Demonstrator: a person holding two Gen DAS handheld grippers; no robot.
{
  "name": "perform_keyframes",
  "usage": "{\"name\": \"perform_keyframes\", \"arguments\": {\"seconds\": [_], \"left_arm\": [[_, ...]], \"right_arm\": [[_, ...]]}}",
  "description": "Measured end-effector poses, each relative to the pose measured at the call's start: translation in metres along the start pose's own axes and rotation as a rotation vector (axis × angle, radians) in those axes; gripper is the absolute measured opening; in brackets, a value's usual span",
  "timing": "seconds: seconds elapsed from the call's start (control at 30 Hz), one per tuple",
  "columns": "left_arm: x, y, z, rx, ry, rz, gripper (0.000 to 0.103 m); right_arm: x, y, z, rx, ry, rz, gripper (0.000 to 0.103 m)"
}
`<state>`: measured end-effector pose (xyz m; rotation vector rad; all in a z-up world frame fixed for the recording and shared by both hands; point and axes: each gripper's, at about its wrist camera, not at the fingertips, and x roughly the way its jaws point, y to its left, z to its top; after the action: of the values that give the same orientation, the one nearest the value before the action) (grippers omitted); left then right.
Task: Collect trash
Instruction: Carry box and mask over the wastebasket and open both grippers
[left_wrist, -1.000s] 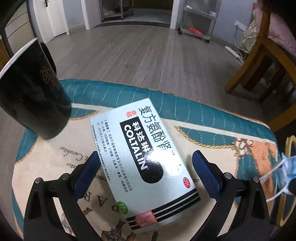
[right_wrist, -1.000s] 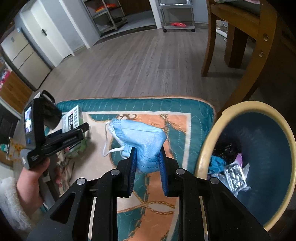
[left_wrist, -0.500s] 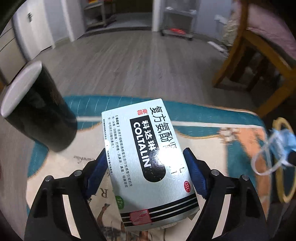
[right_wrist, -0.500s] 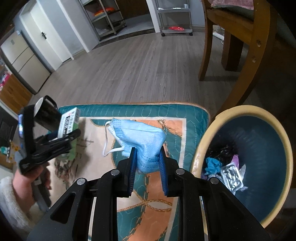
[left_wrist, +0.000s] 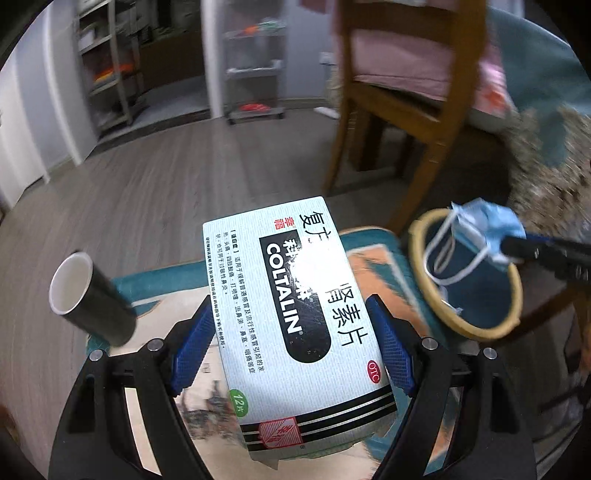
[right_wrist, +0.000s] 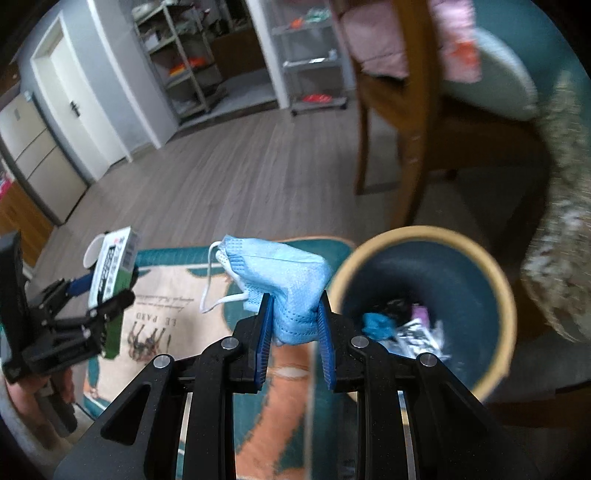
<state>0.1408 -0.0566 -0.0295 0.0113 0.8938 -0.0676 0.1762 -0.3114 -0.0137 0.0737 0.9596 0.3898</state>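
My left gripper (left_wrist: 293, 343) is shut on a white COLTALIN medicine box (left_wrist: 295, 306) and holds it lifted above the patterned rug (left_wrist: 369, 258). My right gripper (right_wrist: 293, 325) is shut on a crumpled blue face mask (right_wrist: 280, 273), its white ear loops hanging left. The mask hangs over the near rim of a round bin (right_wrist: 424, 291) with a tan rim and dark blue inside; the bin holds some trash. In the left wrist view the mask (left_wrist: 484, 225) hangs over the bin (left_wrist: 469, 280). The left gripper with the box (right_wrist: 114, 258) shows at the left of the right wrist view.
A black paper cup (left_wrist: 88, 295) with a white inside lies tipped on the rug's left edge. A wooden chair (left_wrist: 399, 103) with a pink cushion stands behind the bin. A fluffy fabric edge (right_wrist: 554, 221) sits right of the bin. Grey wood floor and shelves lie beyond.
My left gripper closed on the box and lifted it off the rug, turning right towards the bin. My right gripper carried the mask up and right to the bin's rim.
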Motion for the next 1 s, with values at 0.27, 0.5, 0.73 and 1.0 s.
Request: {"name": "perform_keyframes", "arguments": {"seconds": [0.27, 0.5, 0.73, 1.0], "left_arm": [[-0.003, -0.079, 0.000, 0.178, 0.002, -0.101, 0.079], [0.020, -0.138, -0.005, 0.290, 0.048, -0.214, 0.079], [0.060, -0.181, 0.012, 0.369, 0.075, -0.274, 0.080], [0.091, -0.204, 0.045, 0.399, 0.033, -0.287, 0.092]], "right_arm": [[-0.039, -0.055, -0.024, 0.109, -0.026, -0.100, 0.025], [-0.016, -0.112, -0.040, 0.256, 0.025, -0.142, 0.025], [0.023, -0.150, -0.046, 0.352, 0.092, -0.204, 0.025], [0.033, -0.152, -0.042, 0.381, 0.076, -0.201, 0.031]]}}
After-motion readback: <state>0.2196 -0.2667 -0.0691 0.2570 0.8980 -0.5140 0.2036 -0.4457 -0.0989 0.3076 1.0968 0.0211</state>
